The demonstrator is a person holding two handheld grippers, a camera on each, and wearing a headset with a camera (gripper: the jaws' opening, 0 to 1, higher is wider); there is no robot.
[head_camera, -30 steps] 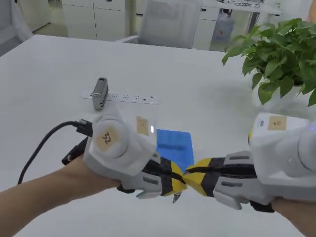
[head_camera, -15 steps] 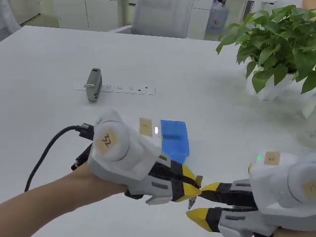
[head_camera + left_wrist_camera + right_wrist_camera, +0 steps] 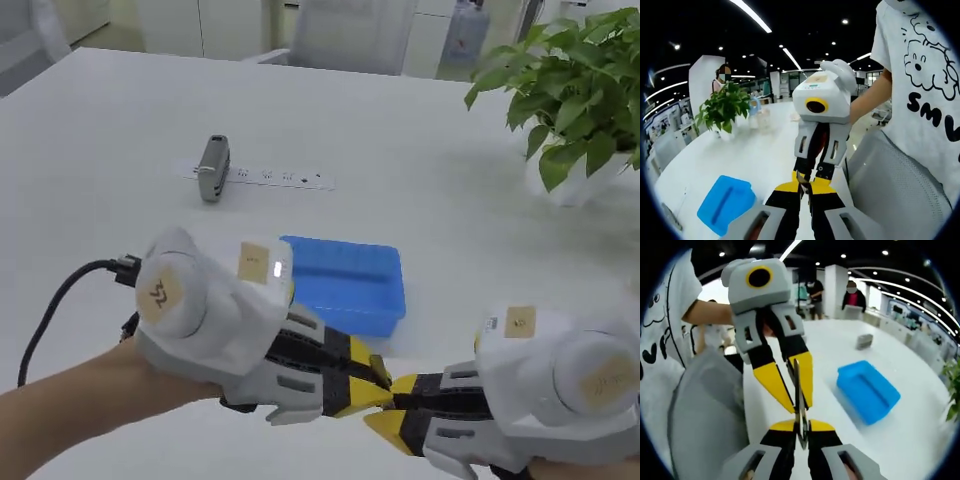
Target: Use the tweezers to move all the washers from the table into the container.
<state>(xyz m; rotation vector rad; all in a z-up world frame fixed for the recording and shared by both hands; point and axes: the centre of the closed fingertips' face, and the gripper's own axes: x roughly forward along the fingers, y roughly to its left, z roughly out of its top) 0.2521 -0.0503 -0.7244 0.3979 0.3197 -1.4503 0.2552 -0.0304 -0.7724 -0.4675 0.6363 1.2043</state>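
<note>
The left gripper (image 3: pixel 384 384) and the right gripper (image 3: pixel 393 408) meet tip to tip low over the bench (image 3: pixel 120 120), the left reaching in from the left side and the right from the right. Both have their yellow jaws pressed together on the tweezers (image 3: pixel 797 385). In the right gripper view the thin metal strip runs from between that gripper's own jaw tips straight up into the narrow gap between the left gripper's tips. The left gripper view shows the same double pinch from the other end. In the head view the tweezers are hidden between the meeting tips. A black cable (image 3: pixel 60 300) trails from the back of the left gripper past the person's forearm. Just beyond the left gripper the blue container (image 3: pixel 350 305) sits flat on the bench, open side up; in the right gripper view it lies to the right of the jaws. Farther beyond the left gripper lies a white power strip (image 3: pixel 280 179) with a grey block (image 3: pixel 212 167) at its left end. Beyond the right gripper and to its right stands a leafy plant (image 3: pixel 575 90). A chair (image 3: pixel 350 35) stands at the bench's far edge. In the left gripper view a white printed shirt (image 3: pixel 920 100) shows behind the right gripper.
</note>
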